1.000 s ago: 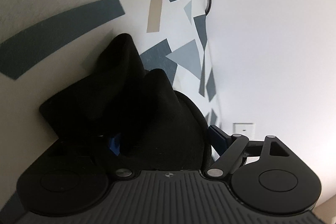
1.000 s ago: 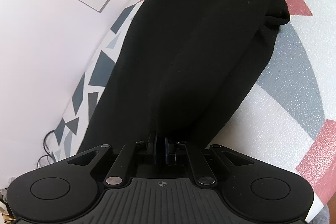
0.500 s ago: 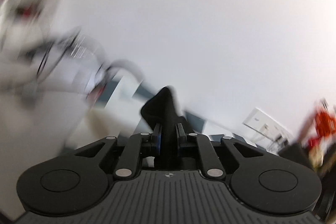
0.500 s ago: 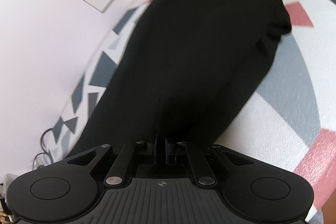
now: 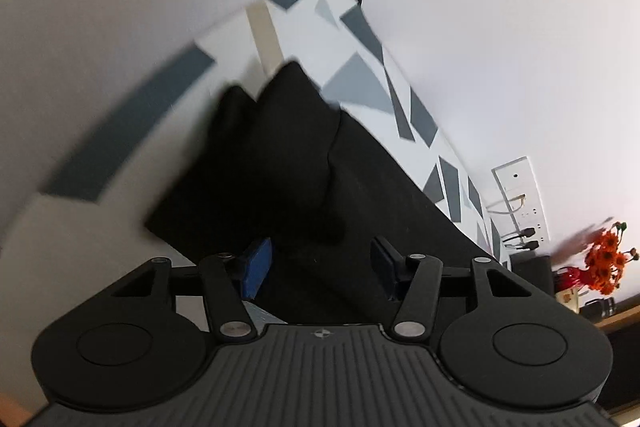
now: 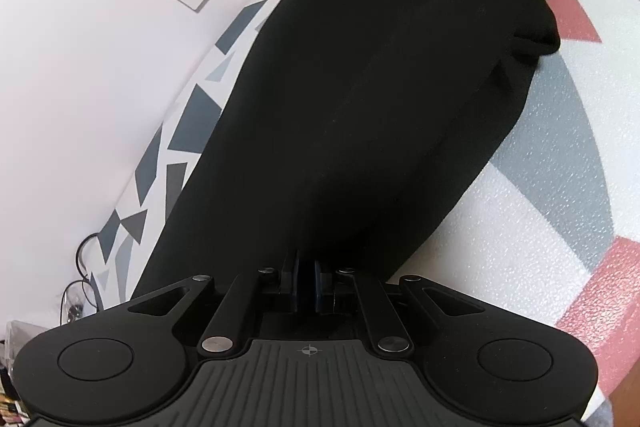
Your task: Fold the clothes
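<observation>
Through the left wrist camera, the left gripper [image 5: 322, 267] is hovering with its blue-padded jaws spread apart over a black garment [image 5: 288, 171], soft and matte, which is lying bunched into two peaks on a foam mat [image 5: 360, 83] printed with grey triangles. Through the right wrist camera, the right gripper [image 6: 307, 285] is pinching the black garment [image 6: 360, 99] with jaws pressed together on its near edge; the cloth is stretching long and smooth across the pebbled foam mat [image 6: 540, 211].
</observation>
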The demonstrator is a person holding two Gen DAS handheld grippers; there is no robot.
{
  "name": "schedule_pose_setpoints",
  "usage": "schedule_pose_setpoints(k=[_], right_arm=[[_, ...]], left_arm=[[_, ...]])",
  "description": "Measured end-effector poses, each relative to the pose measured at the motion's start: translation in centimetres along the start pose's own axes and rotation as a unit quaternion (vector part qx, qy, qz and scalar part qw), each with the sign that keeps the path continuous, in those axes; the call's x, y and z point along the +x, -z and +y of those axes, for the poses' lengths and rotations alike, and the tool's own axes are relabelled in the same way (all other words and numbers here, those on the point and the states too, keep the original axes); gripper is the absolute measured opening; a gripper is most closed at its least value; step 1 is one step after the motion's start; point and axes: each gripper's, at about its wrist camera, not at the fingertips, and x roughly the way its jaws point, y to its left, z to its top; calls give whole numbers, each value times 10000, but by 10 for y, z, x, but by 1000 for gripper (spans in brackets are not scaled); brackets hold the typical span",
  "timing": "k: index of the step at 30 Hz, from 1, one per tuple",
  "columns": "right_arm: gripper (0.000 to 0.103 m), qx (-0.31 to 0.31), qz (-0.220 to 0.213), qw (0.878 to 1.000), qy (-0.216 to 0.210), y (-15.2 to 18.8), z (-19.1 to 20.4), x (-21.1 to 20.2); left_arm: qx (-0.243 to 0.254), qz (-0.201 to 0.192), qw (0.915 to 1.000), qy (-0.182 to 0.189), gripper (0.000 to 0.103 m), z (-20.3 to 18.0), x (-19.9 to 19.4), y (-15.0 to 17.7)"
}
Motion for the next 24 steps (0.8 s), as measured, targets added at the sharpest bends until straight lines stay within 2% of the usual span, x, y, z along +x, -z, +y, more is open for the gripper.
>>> schedule_pose_setpoints(k=[5, 8, 11, 12, 14, 15, 16, 17, 18, 19, 20, 23, 24], right_arm=[[8, 101, 15, 9999, -92, -3, -2, 6], [11, 162, 24, 9998, -148, -4, -3, 10], [20, 222, 33, 9995, -203, -6, -4, 14], [21, 242, 35, 9995, -221, -6, -4, 15], [22, 283, 41, 9993, -258, -7, -5, 18], [22, 303, 44, 9991, -277, -8, -5, 19], [22, 331, 44, 9990, -302, -8, -6, 20], [20, 381, 33, 9987, -344, -9, -8, 20], [16, 427, 21, 9984, -370, -9, -10, 21], [15, 467, 17, 9982, -376, -9, -12, 21], [12, 507, 14, 9979, -391, -9, -14, 20], [7, 565, 3, 9975, -432, -9, -14, 17], [7, 540, -11, 9975, -458, -9, -13, 14]], left_arm=[[-713, -227, 9971, 146, 56, 12, 18, 0], [-614, -277, 9977, 41, 56, 7, 24, -3], [-497, -326, 9982, -76, 56, -1, 29, -3], [-501, -337, 9981, -87, 60, -2, 30, -3], [-484, -346, 9982, 47, 77, -4, 35, -4], [-379, -315, 9986, 185, 88, -4, 40, -5], [-230, -312, 9991, 185, 89, -6, 41, -3], [-83, -312, 9993, 179, 87, -8, 43, -2], [47, -350, 9993, 71, 78, -12, 43, -1], [199, -403, 9989, -146, 49, -15, 44, -1], [264, -393, 9984, -314, 39, -17, 45, -3], [30, -268, 9996, -81, 29, -13, 43, -9], [163, -264, 9995, -107, 28, -20, 39, -9]])
